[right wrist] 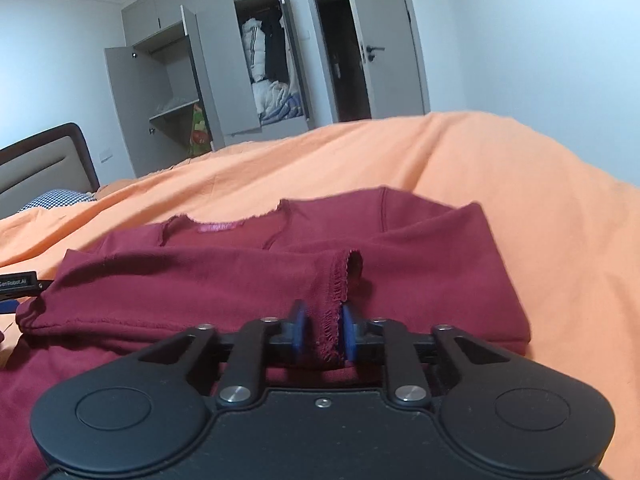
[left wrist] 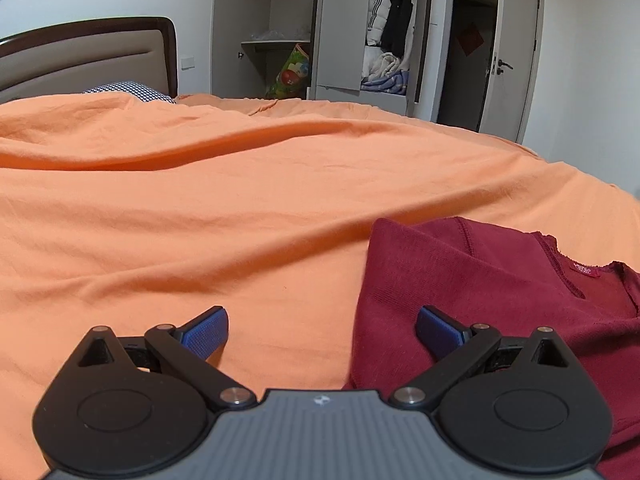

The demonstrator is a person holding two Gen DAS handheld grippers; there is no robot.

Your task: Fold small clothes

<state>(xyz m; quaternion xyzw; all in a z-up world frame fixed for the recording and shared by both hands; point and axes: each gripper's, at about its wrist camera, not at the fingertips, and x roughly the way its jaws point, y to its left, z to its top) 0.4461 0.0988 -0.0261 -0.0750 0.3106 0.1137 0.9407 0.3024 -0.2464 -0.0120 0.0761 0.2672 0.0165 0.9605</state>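
A dark red long-sleeved top (right wrist: 420, 256) lies on the orange bedspread (right wrist: 540, 208), neckline with a pink label (right wrist: 216, 227) facing away. One sleeve (right wrist: 200, 280) is folded across the body. My right gripper (right wrist: 323, 334) is shut on that sleeve's frayed cuff (right wrist: 340, 280). In the left wrist view the same top (left wrist: 480, 280) fills the lower right. My left gripper (left wrist: 322, 330) is open, wide apart, straddling the top's folded left edge: its right finger over the cloth, its left finger over bare bedspread (left wrist: 200, 220). Part of the left gripper (right wrist: 18, 286) shows at the right wrist view's left edge.
The bed's headboard (left wrist: 88, 52) and a blue patterned pillow (left wrist: 128, 90) lie at the far left. Beyond the bed stands a grey wardrobe (left wrist: 344, 28) with open doors and hanging clothes, and a room door (left wrist: 516, 56) to its right.
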